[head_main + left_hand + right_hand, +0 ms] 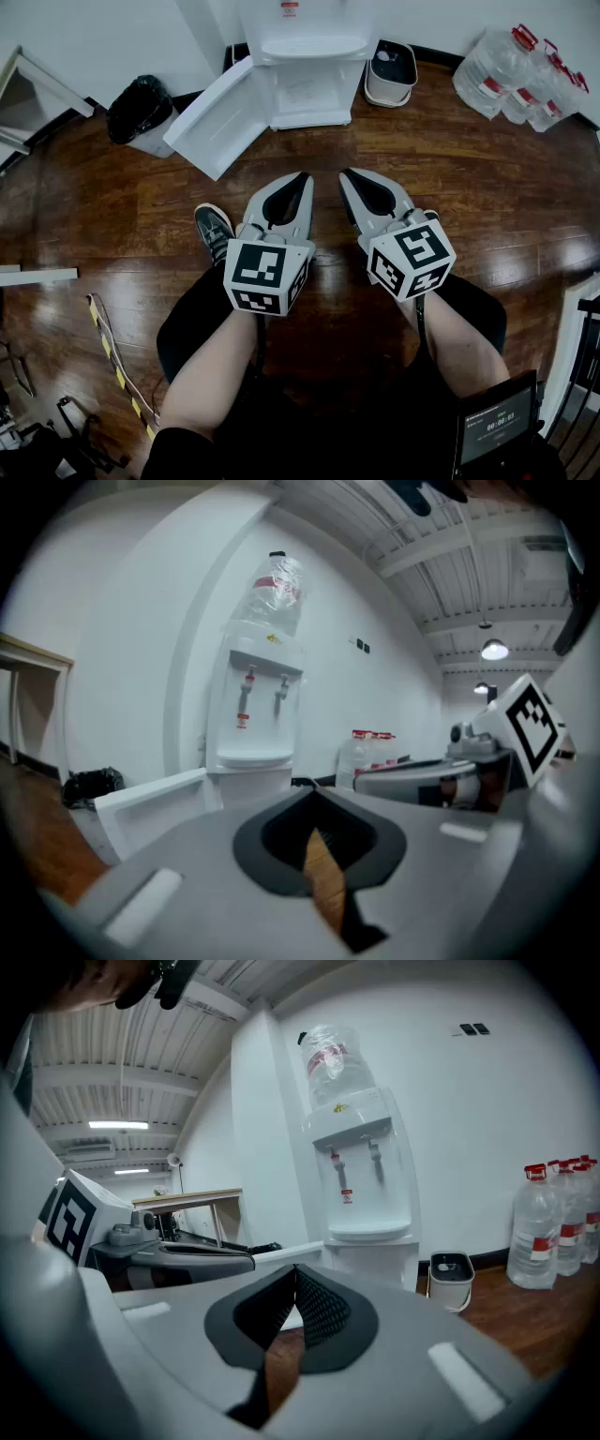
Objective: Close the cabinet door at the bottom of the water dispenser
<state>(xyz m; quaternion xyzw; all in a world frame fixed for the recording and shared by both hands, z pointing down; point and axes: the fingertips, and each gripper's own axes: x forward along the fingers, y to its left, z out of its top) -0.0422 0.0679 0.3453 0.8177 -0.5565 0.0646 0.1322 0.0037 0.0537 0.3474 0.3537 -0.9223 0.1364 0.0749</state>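
Note:
The white water dispenser (305,56) stands against the far wall. Its bottom cabinet door (220,117) is swung wide open to the left, out over the wooden floor. My left gripper (302,178) and right gripper (347,176) hover side by side in front of the dispenser, well short of the door, both shut with nothing between the jaws. In the left gripper view, the left gripper (314,794) points at the dispenser (255,724), with the open door (155,808) at lower left. The right gripper view shows the right gripper (295,1274), the dispenser (366,1194) and the door's edge (286,1252).
A black-bagged bin (141,112) sits left of the open door. A small white bin (391,73) stands right of the dispenser, and several water bottles (516,75) lie at the far right. The person's shoe (214,230) is beside the left gripper. Striped tape (112,366) runs along the floor at lower left.

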